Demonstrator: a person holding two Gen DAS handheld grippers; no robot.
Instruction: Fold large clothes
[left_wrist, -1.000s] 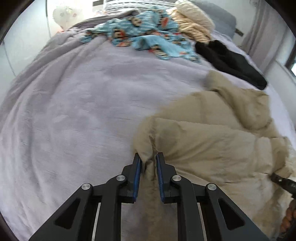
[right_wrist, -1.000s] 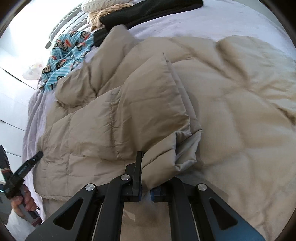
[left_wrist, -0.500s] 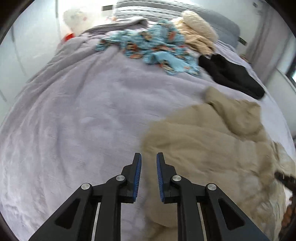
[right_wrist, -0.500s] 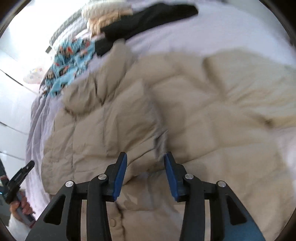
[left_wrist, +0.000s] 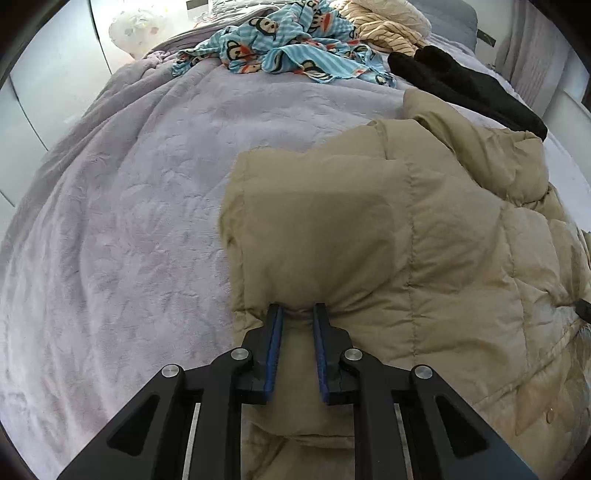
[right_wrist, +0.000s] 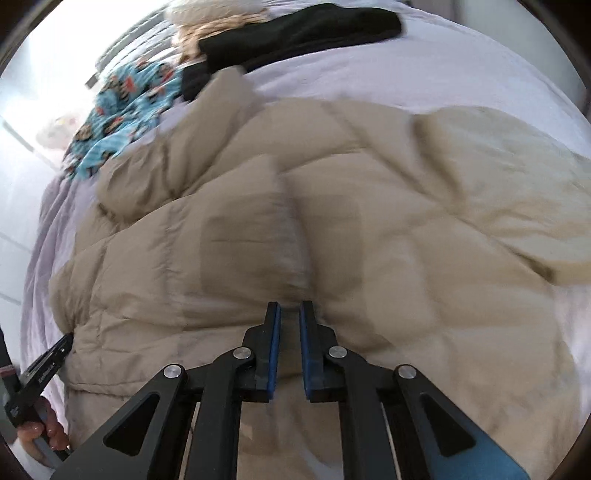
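Bare lilac blanket (left_wrist: 122, 221) open left of the tan coat (left_wrist: 424, 240), patterned cloth (left_wrist: 288, 48) and black garment (left_wrist: 469, 85) crowding beyond

Soft daylight fills both views, brightest at the upper left of the right wrist view, where the wall washes out to white glare. The left wrist view is sharp; the right is smeared by motion blur across the tan jacket (right_wrist: 332, 229). Blocky shadows fall on the jacket just ahead of each tool. Fisheye bending curves the bed (left_wrist: 110, 221), and dark corners ring each frame.
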